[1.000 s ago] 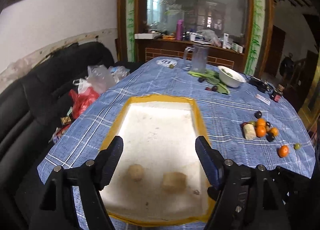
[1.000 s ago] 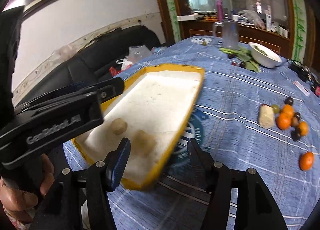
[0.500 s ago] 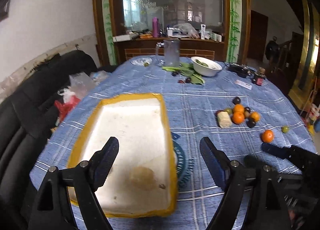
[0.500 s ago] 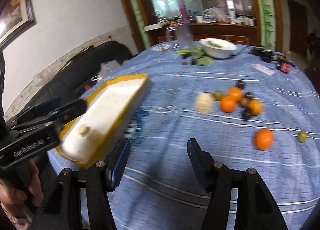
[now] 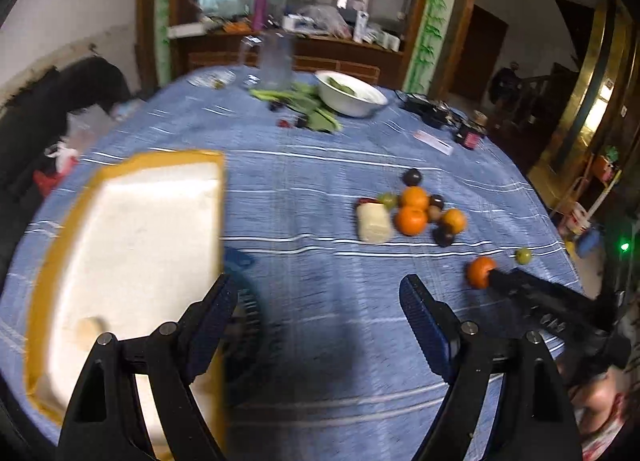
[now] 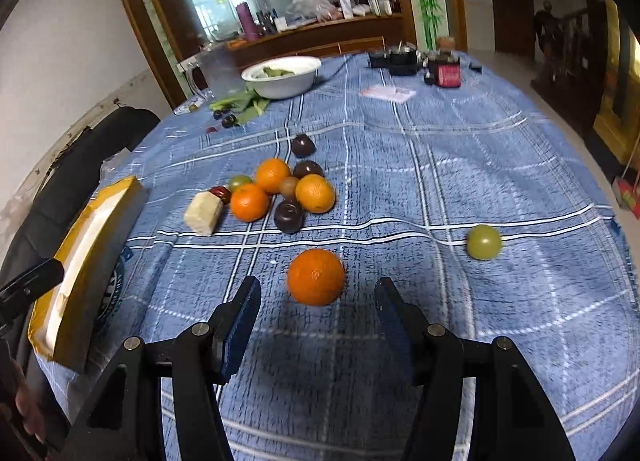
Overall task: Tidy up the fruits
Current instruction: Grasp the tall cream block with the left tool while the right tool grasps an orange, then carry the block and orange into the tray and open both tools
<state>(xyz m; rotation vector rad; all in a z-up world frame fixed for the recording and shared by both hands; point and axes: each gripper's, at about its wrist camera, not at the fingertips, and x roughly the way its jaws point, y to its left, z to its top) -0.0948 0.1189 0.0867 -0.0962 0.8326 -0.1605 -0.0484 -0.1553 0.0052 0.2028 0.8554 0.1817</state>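
A lone orange [image 6: 315, 276] lies on the blue checked tablecloth just ahead of my right gripper [image 6: 316, 307], which is open and empty; it also shows in the left wrist view [image 5: 479, 271]. A green fruit [image 6: 484, 241] lies to its right. A cluster of oranges [image 6: 294, 188], dark plums [image 6: 289, 215] and a pale chunk [image 6: 203, 213] sits farther back. The yellow-rimmed white foam tray [image 5: 124, 237] holds a tan piece [image 5: 91, 328]. My left gripper [image 5: 316, 307] is open and empty beside the tray's right edge.
A white bowl [image 6: 283, 75] with greens, a clear jug [image 6: 218, 71], leaves and dark fruits stand at the table's far side. Small boxes and a red jar [image 6: 446, 75] sit far right. A black sofa [image 5: 48, 113] borders the left. The table edge drops off right.
Both grippers have swung right, away from the tray toward the fruit. The right gripper now faces the lone orange closely; the tray has slid to the left in both views.
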